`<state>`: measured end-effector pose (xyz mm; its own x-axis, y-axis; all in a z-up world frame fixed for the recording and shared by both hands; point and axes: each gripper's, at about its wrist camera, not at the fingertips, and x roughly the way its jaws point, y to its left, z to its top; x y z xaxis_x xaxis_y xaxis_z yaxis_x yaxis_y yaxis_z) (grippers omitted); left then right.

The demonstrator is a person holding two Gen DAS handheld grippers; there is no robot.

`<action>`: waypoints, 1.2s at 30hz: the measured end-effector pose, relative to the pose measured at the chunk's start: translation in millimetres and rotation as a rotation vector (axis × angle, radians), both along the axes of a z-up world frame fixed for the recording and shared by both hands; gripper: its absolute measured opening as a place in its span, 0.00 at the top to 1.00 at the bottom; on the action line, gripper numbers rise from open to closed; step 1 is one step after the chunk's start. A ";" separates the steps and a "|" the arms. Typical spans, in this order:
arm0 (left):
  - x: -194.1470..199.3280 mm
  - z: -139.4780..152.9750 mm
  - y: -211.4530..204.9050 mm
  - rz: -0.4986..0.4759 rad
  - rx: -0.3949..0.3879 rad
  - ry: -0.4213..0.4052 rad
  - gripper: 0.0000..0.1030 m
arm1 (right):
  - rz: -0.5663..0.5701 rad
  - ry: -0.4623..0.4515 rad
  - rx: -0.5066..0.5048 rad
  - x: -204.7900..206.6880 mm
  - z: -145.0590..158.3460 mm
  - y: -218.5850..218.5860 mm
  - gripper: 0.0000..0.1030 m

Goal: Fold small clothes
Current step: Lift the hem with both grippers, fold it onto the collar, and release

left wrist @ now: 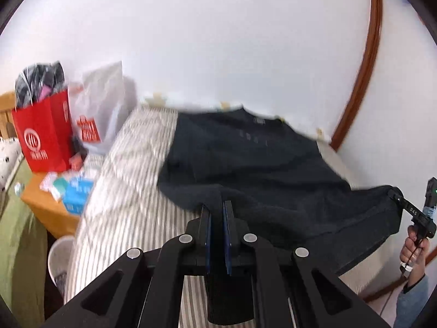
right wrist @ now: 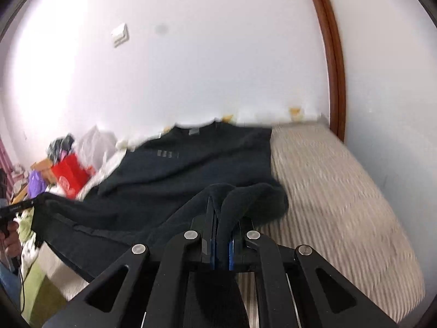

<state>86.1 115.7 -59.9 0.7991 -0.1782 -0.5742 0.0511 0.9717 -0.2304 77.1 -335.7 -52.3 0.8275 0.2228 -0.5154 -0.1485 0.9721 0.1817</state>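
left claw [left wrist: 217, 205] clamped, right claw [right wrist: 224, 207] clamped

Black linkage arms with silver pivot screws and blue-edged pads [left wrist: 228, 235] were seen on the left gripper [left wrist: 217, 205]; a light blue sleeve [left wrist: 412, 298] was worn.

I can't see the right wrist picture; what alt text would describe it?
The right gripper is shut on the near edge of a dark shirt spread over a striped bed. The left gripper pinches the shirt's far left corner.
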 end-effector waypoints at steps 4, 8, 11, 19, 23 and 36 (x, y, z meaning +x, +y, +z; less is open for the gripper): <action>38.4 17.1 4.8 0.041 -0.022 -0.028 0.93 | -0.023 -0.044 0.032 37.2 21.3 -1.0 0.94; 88.4 26.9 2.6 0.068 0.023 -0.038 0.93 | -0.036 -0.055 0.023 86.1 32.4 7.1 0.94; 127.2 21.8 -4.0 0.097 0.076 -0.020 0.93 | -0.043 -0.048 0.002 125.8 29.3 15.1 0.94; 218.6 -24.5 -12.0 0.151 0.142 0.088 0.92 | -0.067 0.048 -0.027 224.7 -17.3 24.8 0.94; 245.6 -51.6 -12.5 0.159 0.175 0.142 0.92 | -0.080 0.124 -0.052 259.8 -49.5 24.5 0.94; 238.9 -66.5 -27.9 0.110 0.286 0.191 0.68 | -0.076 0.279 -0.083 253.8 -68.7 9.2 0.53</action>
<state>325.0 87.8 -126.4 0.6782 0.0927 -0.7290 -0.0753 0.9956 0.0565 330.9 -326.4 -121.0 0.6642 0.1134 -0.7389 -0.0305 0.9917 0.1249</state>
